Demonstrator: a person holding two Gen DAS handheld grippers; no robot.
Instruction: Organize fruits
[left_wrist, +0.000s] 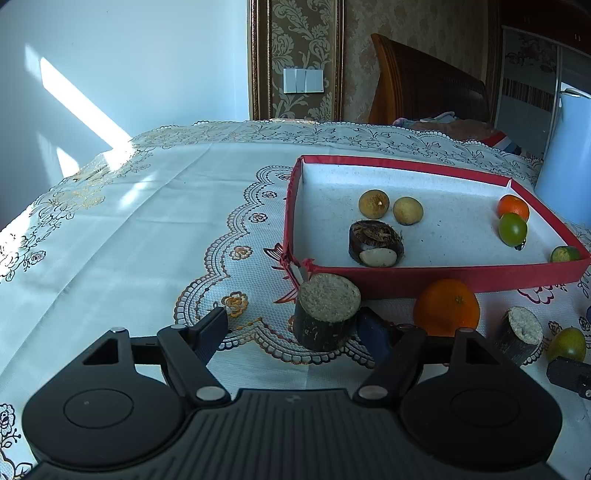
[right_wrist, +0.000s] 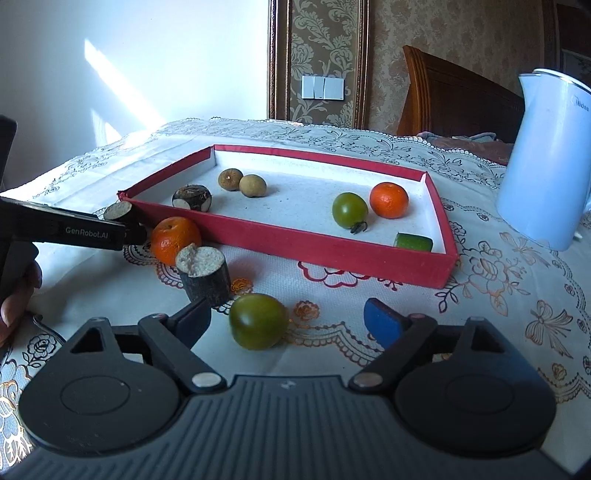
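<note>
Hovering low over the counter (left_wrist: 140, 206), the left claw (left_wrist: 299, 332) is spread around a dark cut stump (left_wrist: 327, 314) beside the red tray (left_wrist: 443, 275), and the right claw (right_wrist: 291, 319) is spread around a green tomato (right_wrist: 258, 320). Judging from this, a squeeze could roll the round tomato away. Lifting the stump could catch the tray's torn corner or nudge the orange (left_wrist: 447, 306) nearby.

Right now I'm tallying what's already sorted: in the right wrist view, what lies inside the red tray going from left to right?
Dark brown water chestnut → round brown longan → second tan longan → green tomato with a stem → small orange mandarin → cut green cylinder piece.
</note>
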